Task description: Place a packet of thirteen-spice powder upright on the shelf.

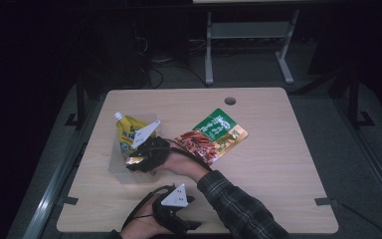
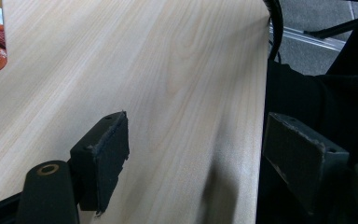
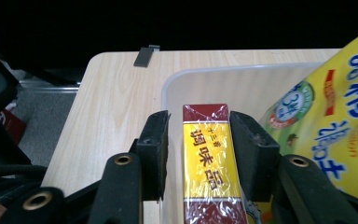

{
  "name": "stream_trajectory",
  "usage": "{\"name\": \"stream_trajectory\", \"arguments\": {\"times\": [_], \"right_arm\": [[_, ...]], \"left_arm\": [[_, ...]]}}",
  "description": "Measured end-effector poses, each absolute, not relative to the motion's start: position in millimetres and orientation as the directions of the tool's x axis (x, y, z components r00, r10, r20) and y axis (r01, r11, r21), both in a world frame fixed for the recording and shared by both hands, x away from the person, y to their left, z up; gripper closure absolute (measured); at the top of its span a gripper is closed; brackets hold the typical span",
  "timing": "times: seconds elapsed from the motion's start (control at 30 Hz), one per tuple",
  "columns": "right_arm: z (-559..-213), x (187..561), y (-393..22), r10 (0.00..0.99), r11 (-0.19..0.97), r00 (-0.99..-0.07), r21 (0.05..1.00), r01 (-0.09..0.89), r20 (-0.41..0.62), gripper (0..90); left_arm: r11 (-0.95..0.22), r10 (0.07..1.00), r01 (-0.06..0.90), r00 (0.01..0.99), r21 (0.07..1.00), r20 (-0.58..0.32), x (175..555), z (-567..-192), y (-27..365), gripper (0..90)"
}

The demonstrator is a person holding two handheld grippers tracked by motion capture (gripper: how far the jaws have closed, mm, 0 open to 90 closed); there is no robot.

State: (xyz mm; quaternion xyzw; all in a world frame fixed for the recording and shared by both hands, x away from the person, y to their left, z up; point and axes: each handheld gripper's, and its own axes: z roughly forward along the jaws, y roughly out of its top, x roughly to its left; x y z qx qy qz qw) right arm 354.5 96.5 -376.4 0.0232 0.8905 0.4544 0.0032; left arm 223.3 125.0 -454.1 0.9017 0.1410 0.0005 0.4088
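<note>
- The right gripper is being held over the near end of a clear plastic bin – its jaws are standing part-open.
- A red-and-yellow seasoning packet is lying between those jaws, inside the bin; a narrow gap is being left on each side, so the pads are not pressing on it.
- A yellow spouted pouch is leaning in the same bin, just beside the packet (its white cap is seen in the high view).
- The left gripper is being kept at the near edge of the table – jaws wide apart, nothing between them.
- A green-and-red snack bag is lying flat on the table, just right of the bin and well apart from the left gripper.
</note>
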Motion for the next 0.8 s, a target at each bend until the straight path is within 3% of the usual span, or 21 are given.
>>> {"name": "stream_trajectory", "arguments": {"times": [0.33, 0.8], "right_arm": [[-357.0, 352.4, 76.9, 0.079, 0.538, -0.997, 0.841, 0.060, 0.020, 48.5], [-338.4, 351.3, 24.8, 0.151, 0.511, -0.988, 0.854, 0.093, 0.018, 51.7]], "left_arm": [[-0.634, 0.251, 0.246, 0.962, 0.734, -0.105, 225.1, -453.3, 126.7, 21.6], [-0.623, 0.273, 0.253, 0.957, 0.740, -0.097, 230.6, -451.5, 133.2, 21.6]]}}
